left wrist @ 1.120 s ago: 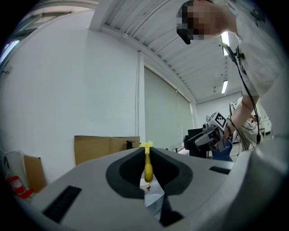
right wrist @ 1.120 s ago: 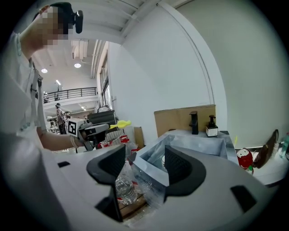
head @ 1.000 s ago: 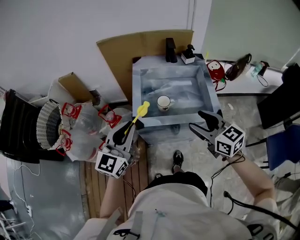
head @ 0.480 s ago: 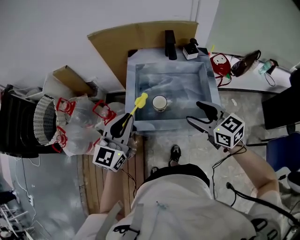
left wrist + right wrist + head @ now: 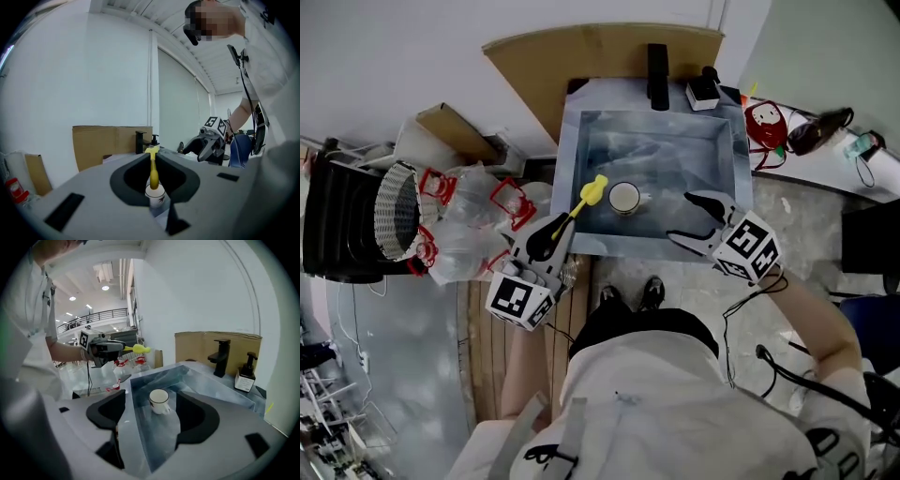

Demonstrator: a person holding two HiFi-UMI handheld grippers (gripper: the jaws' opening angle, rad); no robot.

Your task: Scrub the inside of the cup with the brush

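The left claw (image 5: 555, 234) is clamped on the handle of the brush (image 5: 586, 199). The bristle head projects forward of the jaws, so it can enter the cup without the claw fouling the rim. The cup (image 5: 624, 198) stands upright, mouth up, on the floor of the sink (image 5: 572, 164), with its handle toward the right claw (image 5: 679, 216). The right claw's jaws have just been opening and stand fully spread with nothing between them; the cup lies ahead on their line. Judgement: the right claw is positioned to steady the cup, since a free cup could slide or tip under scrubbing. The brush head is near the cup, not touching.
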